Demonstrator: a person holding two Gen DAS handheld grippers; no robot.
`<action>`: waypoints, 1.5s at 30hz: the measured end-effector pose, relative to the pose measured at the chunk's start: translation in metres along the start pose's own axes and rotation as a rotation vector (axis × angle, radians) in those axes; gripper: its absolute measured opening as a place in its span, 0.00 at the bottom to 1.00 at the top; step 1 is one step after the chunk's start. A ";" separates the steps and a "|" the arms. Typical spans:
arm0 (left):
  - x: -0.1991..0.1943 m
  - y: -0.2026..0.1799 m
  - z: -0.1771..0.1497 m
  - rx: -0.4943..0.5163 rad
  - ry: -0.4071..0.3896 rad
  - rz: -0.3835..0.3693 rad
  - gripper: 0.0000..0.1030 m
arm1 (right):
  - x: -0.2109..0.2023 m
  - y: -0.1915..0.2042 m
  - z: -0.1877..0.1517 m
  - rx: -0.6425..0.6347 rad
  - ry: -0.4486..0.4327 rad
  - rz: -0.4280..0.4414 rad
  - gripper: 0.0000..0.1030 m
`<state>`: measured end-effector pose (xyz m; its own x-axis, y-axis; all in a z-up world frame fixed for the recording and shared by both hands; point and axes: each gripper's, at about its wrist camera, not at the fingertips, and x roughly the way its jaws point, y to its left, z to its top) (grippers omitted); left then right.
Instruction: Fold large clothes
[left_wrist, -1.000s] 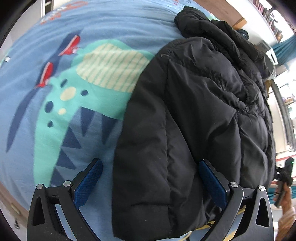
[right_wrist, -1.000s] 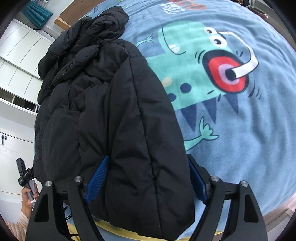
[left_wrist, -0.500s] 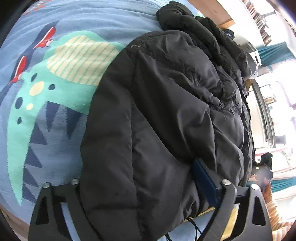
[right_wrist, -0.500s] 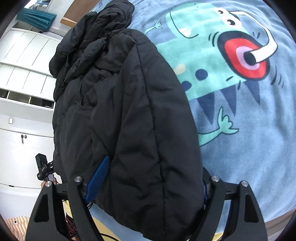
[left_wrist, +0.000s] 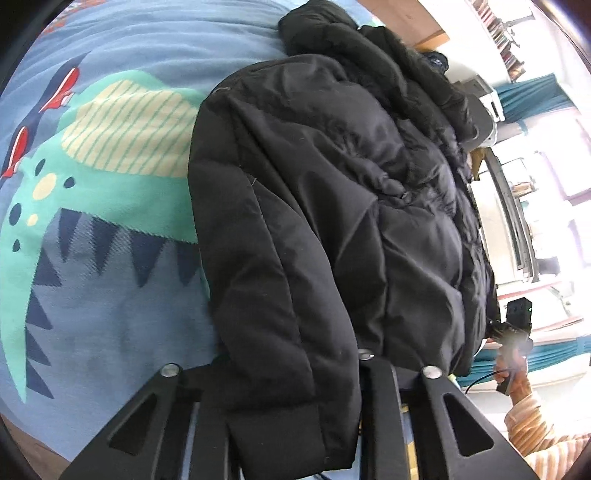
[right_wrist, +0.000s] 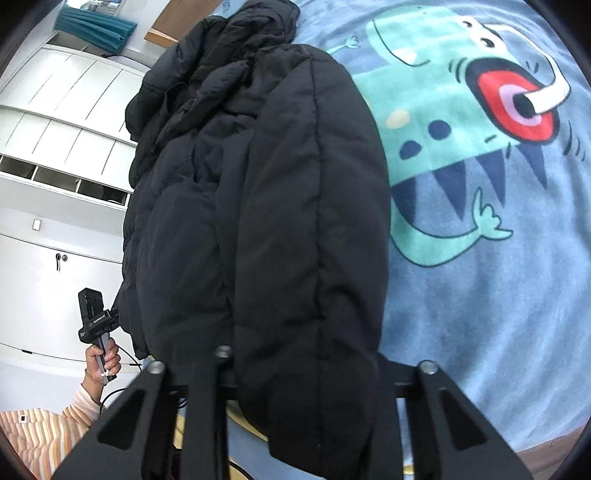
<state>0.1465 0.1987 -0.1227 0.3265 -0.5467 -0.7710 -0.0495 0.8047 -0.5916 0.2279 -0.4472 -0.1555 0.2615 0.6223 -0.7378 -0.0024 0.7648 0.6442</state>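
A blue bedspread (left_wrist: 122, 314) printed with a teal dinosaur (right_wrist: 436, 147) fills most of both views and serves as the landmark here. A black puffer jacket (left_wrist: 332, 206) lies on it, stretched lengthwise along one edge of the spread, with its bunched hood end farthest from the cameras and its padded hem end nearest, draped over the spread's near border. In the right wrist view the same jacket (right_wrist: 280, 206) covers the dinosaur's tail side, and the open red mouth of the print stays bare well off to the far side.

Beyond the spread's jacket edge stand white cabinets (right_wrist: 55, 155) with a teal curtain (right_wrist: 94, 26) above, seen from the right wrist; from the left wrist, a bright window area and shelving show past the same edge.

The left gripper (left_wrist: 291, 424) has its jaws closing on the jacket's cuffed hem, the padding bulging between the black fingers and hiding the pads. The right gripper (right_wrist: 295, 417) is likewise closing on a thick fold of the jacket's near end, fabric filling the gap and covering the pads.

At the spread's near corner, each view catches the other hand (right_wrist: 103, 358) in a striped sleeve (right_wrist: 37, 432), gripping its tool handle.
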 end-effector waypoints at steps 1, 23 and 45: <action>-0.001 -0.002 0.000 0.000 -0.006 -0.003 0.16 | 0.000 0.002 0.000 -0.005 -0.007 -0.001 0.19; -0.103 -0.072 0.095 0.054 -0.299 -0.227 0.11 | -0.094 0.099 0.067 -0.126 -0.389 0.084 0.12; -0.097 -0.113 0.339 0.042 -0.461 -0.148 0.11 | -0.115 0.187 0.318 -0.060 -0.604 0.014 0.10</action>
<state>0.4403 0.2390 0.0989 0.7120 -0.5038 -0.4891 0.0636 0.7400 -0.6696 0.5039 -0.4287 0.1144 0.7626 0.4412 -0.4731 -0.0598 0.7763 0.6276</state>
